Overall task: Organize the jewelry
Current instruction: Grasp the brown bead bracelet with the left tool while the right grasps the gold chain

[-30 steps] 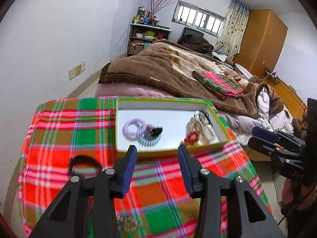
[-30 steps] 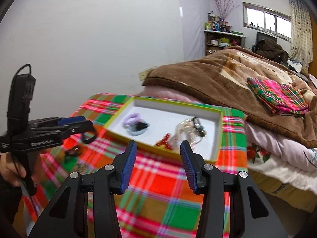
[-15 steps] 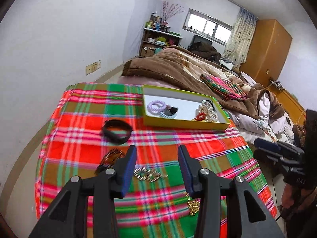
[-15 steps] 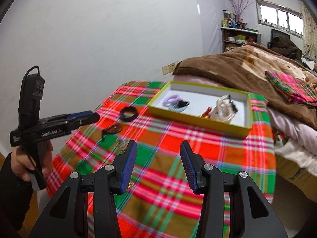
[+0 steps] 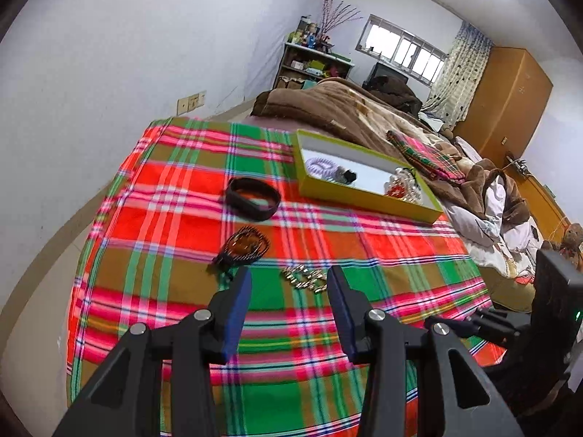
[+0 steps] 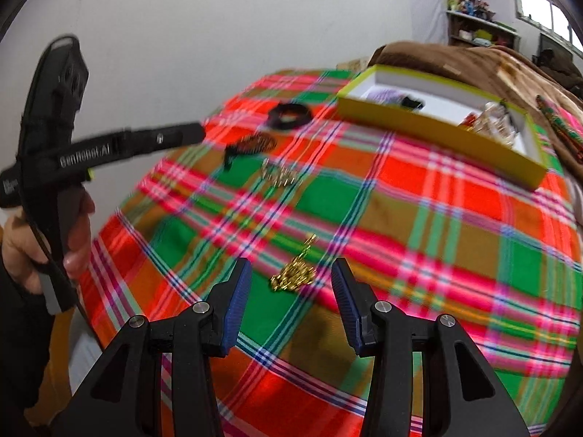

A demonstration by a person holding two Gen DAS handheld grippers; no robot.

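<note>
A yellow-green box (image 5: 364, 196) (image 6: 437, 127) with a white inside holds hair ties and bracelets at the table's far side. On the plaid cloth lie a black band (image 5: 252, 198) (image 6: 290, 116), a dark beaded bracelet (image 5: 243, 246) (image 6: 251, 145), a pale metal chain (image 5: 305, 278) (image 6: 278, 176) and a gold chain (image 6: 294, 276). My left gripper (image 5: 289, 289) is open and empty, just short of the pale chain. My right gripper (image 6: 290, 284) is open and empty, with the gold chain between its fingertips in the view.
The table carries a red-green plaid cloth (image 5: 328, 331). A bed with a brown blanket (image 5: 349, 109) lies behind it, a white wall (image 5: 109, 73) to the left. The left gripper's body (image 6: 109, 149) shows in the right wrist view, held by a hand.
Both grippers have pulled back from the box toward the near side of the table and tilted down. The loose pieces on the cloth have come into view. Both stay open.
</note>
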